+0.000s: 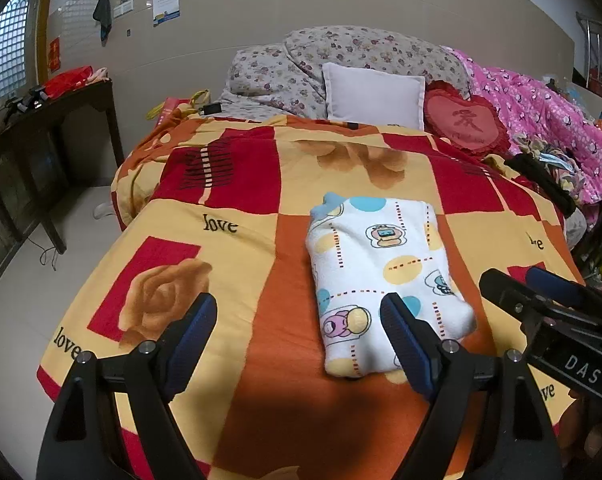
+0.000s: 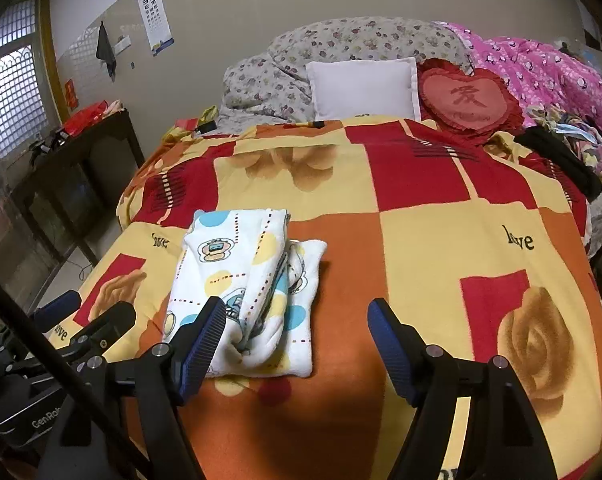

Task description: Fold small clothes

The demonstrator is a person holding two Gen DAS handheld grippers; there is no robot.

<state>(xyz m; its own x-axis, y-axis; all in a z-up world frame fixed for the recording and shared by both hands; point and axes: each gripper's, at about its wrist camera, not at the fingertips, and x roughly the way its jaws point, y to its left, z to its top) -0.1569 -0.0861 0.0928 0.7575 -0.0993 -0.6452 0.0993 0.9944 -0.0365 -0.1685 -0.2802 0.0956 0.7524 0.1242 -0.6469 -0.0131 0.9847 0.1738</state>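
White fleece garment lay folded on the bed; left claw and right claw stood wide, empty.

The bed is covered by a blanket of red, orange and yellow squares, with printed roses and the word "love". Near its middle lies a small folded garment, white with cartoon figures and blue and yellow dots. At the far end lie a white pillow, a red heart-shaped cushion, a flowered quilt and a pink quilt. Dark clothes lie at the right edge.
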